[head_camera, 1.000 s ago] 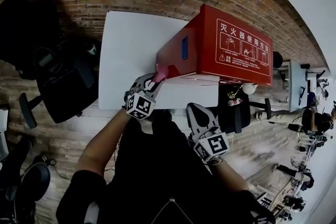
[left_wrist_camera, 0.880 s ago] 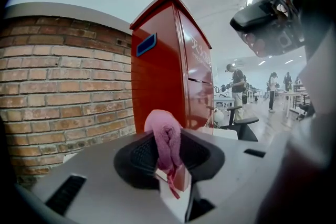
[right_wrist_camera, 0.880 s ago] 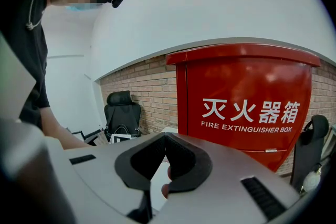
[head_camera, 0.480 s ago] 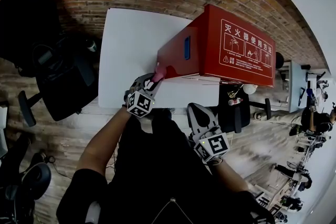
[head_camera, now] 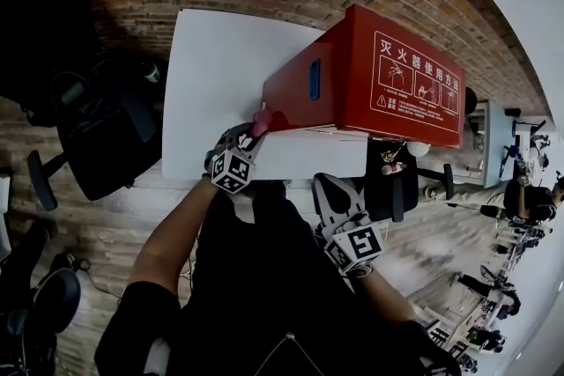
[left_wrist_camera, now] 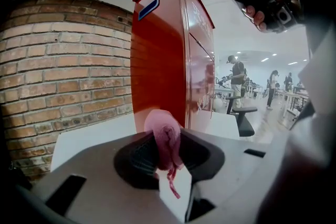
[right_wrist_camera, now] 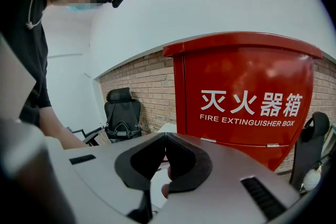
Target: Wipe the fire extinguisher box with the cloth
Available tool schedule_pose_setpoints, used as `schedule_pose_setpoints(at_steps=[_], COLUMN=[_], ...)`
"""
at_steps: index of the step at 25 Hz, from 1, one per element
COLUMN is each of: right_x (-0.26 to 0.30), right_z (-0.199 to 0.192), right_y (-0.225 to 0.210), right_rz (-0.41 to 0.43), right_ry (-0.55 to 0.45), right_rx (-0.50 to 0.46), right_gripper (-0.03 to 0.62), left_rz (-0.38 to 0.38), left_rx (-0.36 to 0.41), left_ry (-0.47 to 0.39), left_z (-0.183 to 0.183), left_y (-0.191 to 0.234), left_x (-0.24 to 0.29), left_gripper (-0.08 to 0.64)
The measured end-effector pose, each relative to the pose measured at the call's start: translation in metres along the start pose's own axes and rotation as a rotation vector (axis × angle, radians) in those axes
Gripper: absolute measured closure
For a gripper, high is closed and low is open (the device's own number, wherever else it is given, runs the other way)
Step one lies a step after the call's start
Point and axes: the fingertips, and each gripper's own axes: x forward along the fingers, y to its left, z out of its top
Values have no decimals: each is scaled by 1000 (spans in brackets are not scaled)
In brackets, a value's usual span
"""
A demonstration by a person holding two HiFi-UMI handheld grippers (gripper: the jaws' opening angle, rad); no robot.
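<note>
Shifted slightly leftward: left hand-held gripper (head_camera: 248,135) clamped on cloth (head_camera: 261,120), against fire extinguisher box (head_camera: 295,88) side.

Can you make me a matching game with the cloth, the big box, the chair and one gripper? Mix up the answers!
Things:
1. cloth
2. fire extinguisher box
3. right gripper
4. office chair

Descriptions:
A. black, by the brick wall
B. pink, pinched between the left gripper fingers
C. red, standing on the white table
D. shut, nothing between its fingers

Pairs: 1-B, 2-C, 3-D, 4-A
</note>
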Motion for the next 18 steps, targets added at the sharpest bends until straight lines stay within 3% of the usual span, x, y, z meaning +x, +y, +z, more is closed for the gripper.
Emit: schedule_pose_setpoints(at_steps=[18], right_x=[9], right_z=[-9], right_y=[-5], right_rz=[12], right_ry=[8], right_rx=[2], right_gripper=[574], left_rz=[-26], left_rx=[9], left_ry=[127], left_z=[-56], left_y=[-2], left_x=[24], left_gripper=[453])
